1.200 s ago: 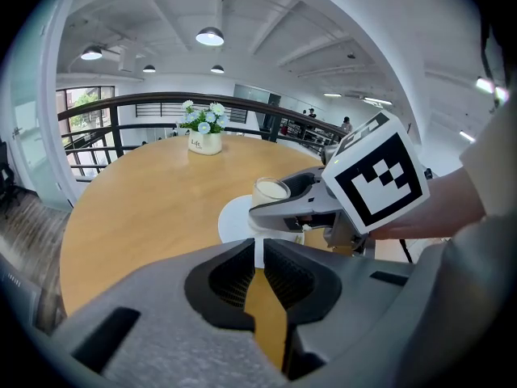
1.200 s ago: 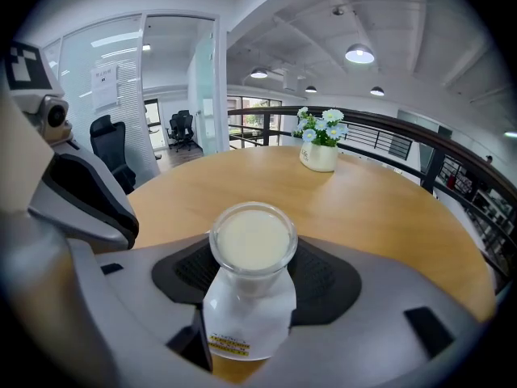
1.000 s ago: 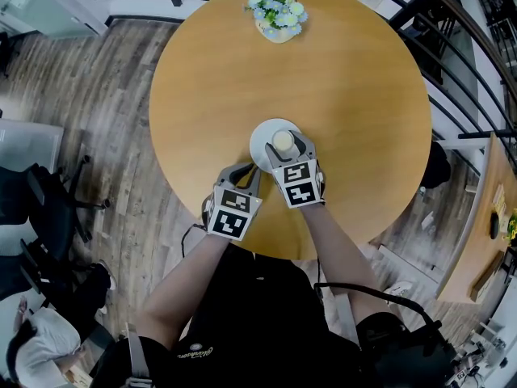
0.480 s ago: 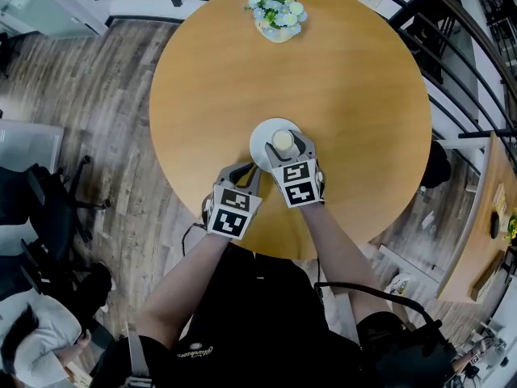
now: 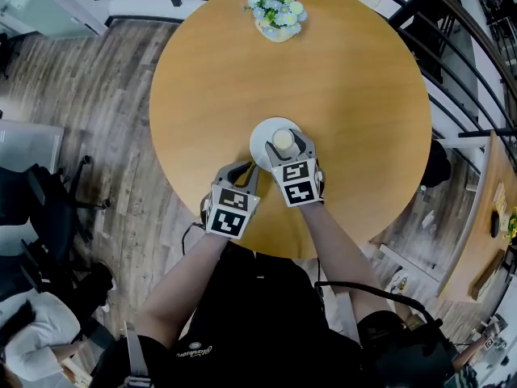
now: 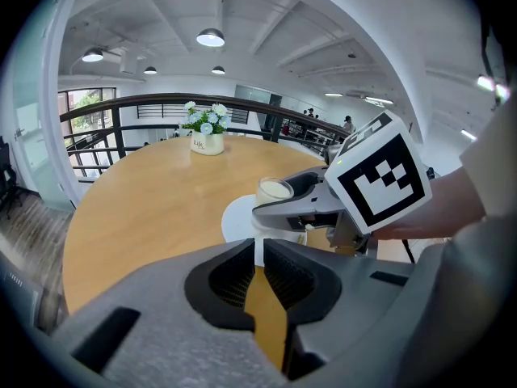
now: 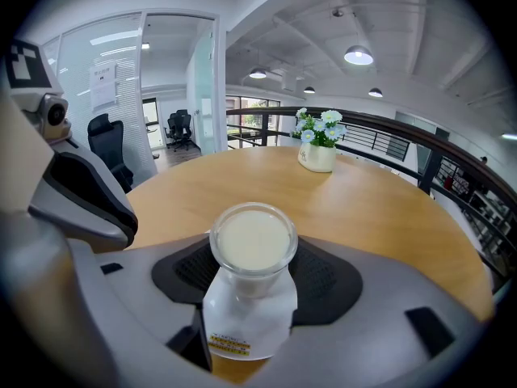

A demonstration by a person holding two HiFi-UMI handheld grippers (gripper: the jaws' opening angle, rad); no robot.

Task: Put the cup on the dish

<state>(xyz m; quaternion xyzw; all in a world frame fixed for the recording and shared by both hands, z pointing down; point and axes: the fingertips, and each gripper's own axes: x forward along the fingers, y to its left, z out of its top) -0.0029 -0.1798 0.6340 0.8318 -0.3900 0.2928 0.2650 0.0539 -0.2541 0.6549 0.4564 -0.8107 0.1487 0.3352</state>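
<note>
- One round wooden table [image 5: 355, 95], one white dish [image 5: 260, 140], one clear cup [image 5: 283, 141] filled with milky liquid, and one pot of flowers [image 5: 276, 12] at the far edge, well apart from the dish.
- Two grippers, side by side at the table's near edge.
- Right gripper [image 5: 285, 150]: jaws clamped on the cup's sides, the cup directly over the middle of the dish; no telling whether cup base and dish touch.
- Left gripper [image 6: 260, 253]: jaws drawn almost together with only a thin slit between them, nothing held, just beside the dish.
- Only in the right gripper view: a yellow sticker [image 7: 229, 344] on the dish's near rim, print too small to read.
- Only in the left gripper view: dark lettering on the pot of flowers, illegible.
- Only in the head view: the person's bare forearms [image 5: 331, 233] and a wood-plank floor [image 5: 105, 95].
</note>
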